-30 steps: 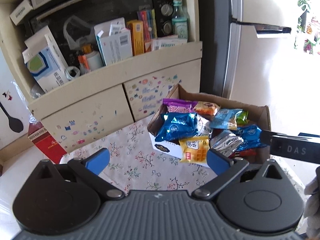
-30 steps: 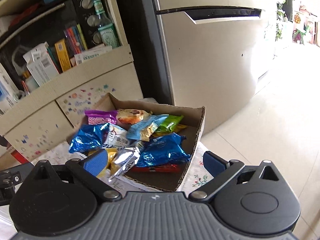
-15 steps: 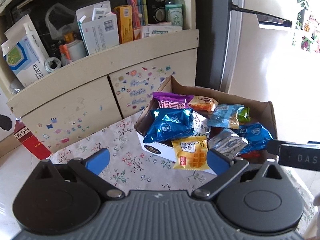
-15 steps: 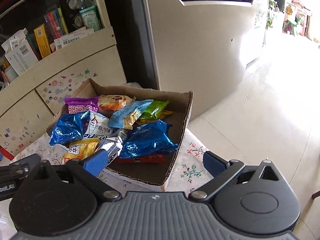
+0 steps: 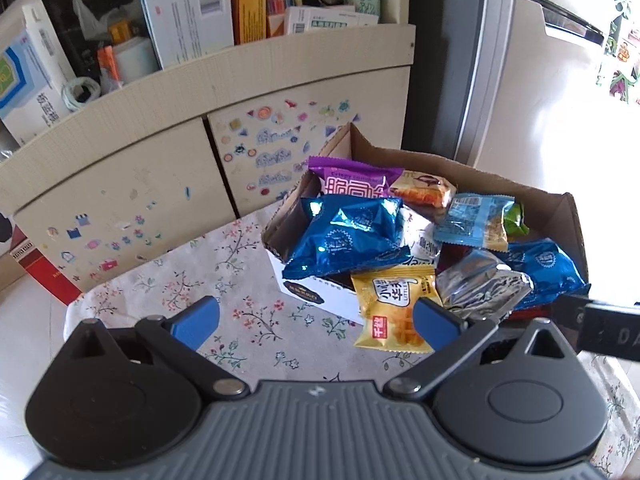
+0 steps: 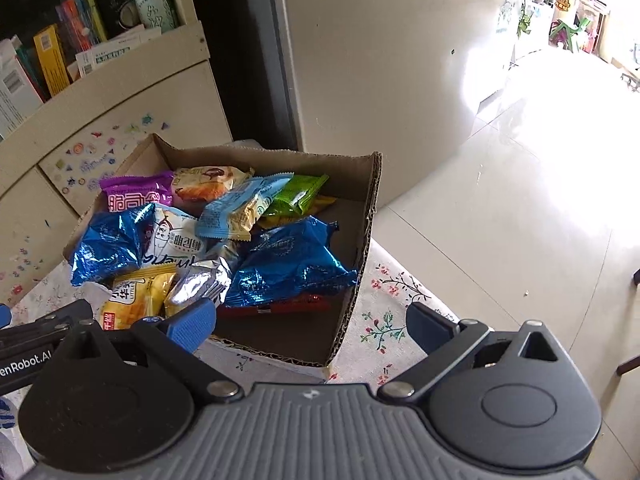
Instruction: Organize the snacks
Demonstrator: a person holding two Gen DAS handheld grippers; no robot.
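- Left wrist view: the left gripper point(image 5: 316, 320) hangs wide open over the flowered tablecloth point(image 5: 240, 280), holding nothing. It sits just short of the cardboard box point(image 5: 576, 224), likely so a packet can pass between the fingers. The snacks are piled in the box; a yellow packet point(image 5: 394, 308) droops over its near edge, the easiest one to reach.
- Right wrist view: the right gripper point(image 6: 312, 326) is also spread wide and empty, above the box's near corner. A blue packet point(image 6: 288, 268) lies on top of the pile, close before it.
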